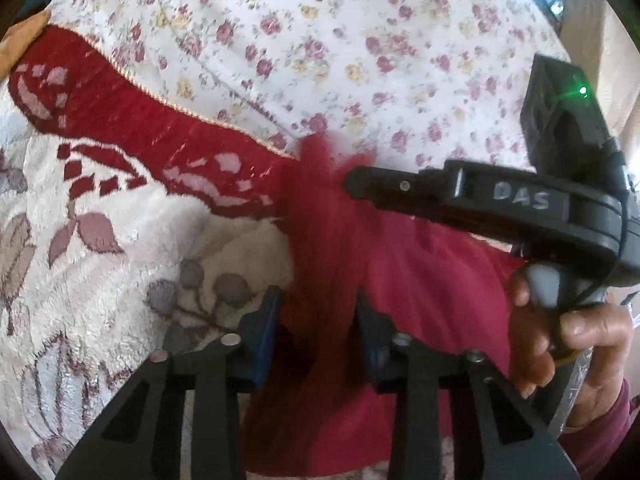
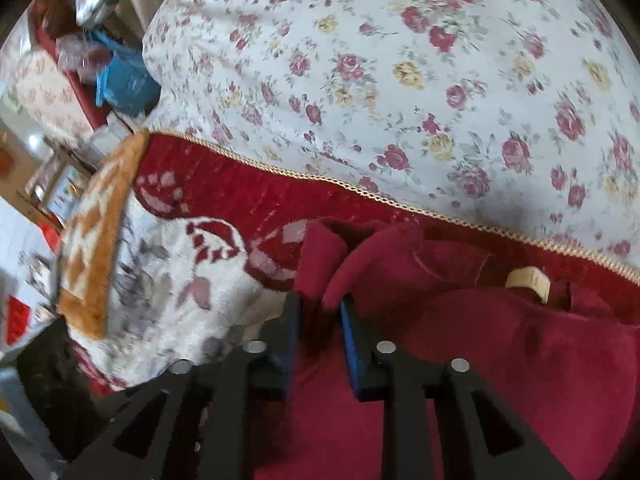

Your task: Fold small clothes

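Observation:
A crimson fleece garment [image 1: 432,280] lies bunched on the bed, with a beige label [image 2: 528,280] showing near its top. In the left wrist view, a raised ridge of this cloth fills the gap between the blue pads of my left gripper [image 1: 320,320], which is shut on it. My right gripper [image 1: 350,184] comes in from the right, held by a hand [image 1: 580,340], with its tip buried in the blurred cloth. The right wrist view shows that gripper [image 2: 320,312] with its jaws close together, pinching a rolled fold of the garment [image 2: 500,340].
The garment rests on a plush white blanket [image 1: 120,280] with a red patterned border [image 2: 248,200]. A rose-print sheet [image 2: 400,60] covers the bed behind. An orange-and-white blanket corner [image 2: 96,248] hangs at the left edge. Clutter and a blue bag [image 2: 124,80] lie beyond that edge.

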